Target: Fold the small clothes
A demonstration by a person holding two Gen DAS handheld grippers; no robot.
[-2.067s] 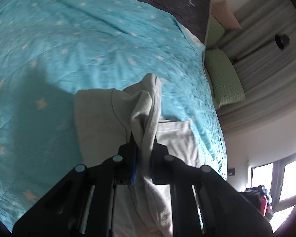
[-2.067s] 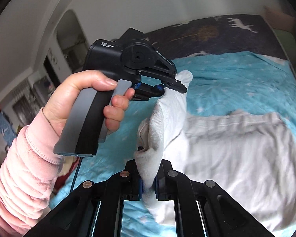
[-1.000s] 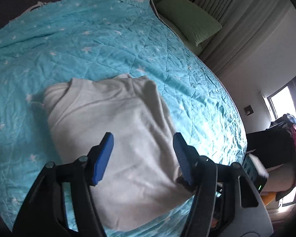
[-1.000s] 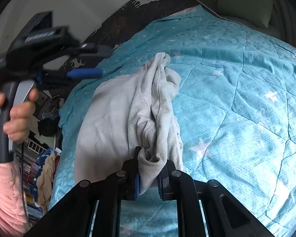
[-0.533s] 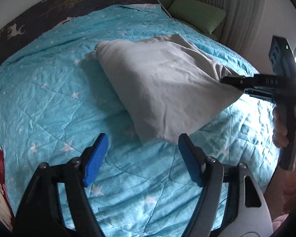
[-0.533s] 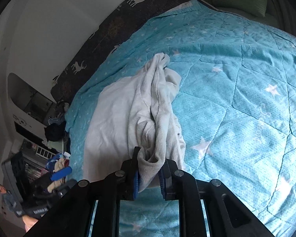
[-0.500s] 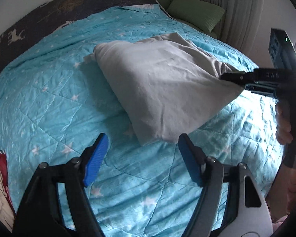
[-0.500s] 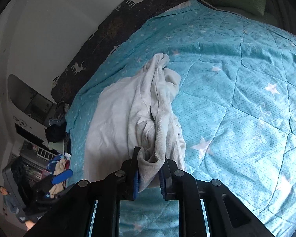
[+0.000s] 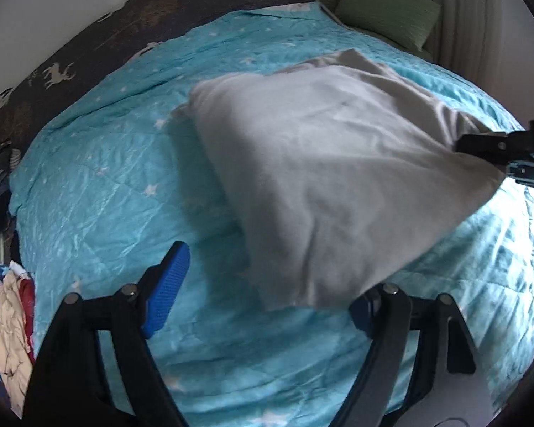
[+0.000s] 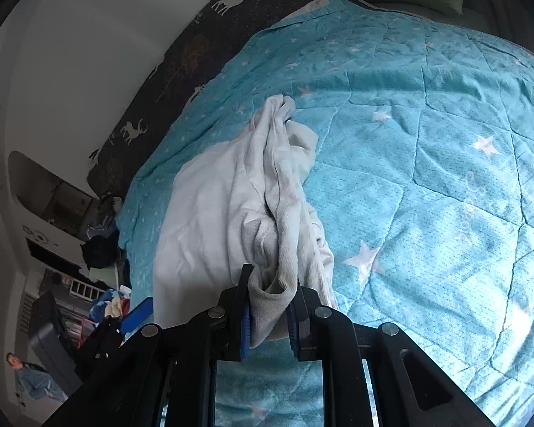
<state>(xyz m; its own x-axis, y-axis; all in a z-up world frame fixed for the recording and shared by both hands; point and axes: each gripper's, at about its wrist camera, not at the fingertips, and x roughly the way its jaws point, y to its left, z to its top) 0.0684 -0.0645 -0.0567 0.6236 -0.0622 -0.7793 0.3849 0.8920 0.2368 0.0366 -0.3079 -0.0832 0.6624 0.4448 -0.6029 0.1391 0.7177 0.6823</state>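
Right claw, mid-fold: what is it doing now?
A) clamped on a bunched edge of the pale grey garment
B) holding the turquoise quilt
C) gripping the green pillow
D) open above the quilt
A: the right claw pinches bunched fabric of the pale grey garment between its blue pads.

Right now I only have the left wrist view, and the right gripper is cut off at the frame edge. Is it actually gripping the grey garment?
Observer: Yes. In the right wrist view the right gripper has its jaws shut on a bunched edge of the grey garment.
Operator: Does the cloth lie flat near it?
Observer: No. It gathers into a twisted ridge running away from the jaws across the quilt. Only the part left of the ridge lies smooth.
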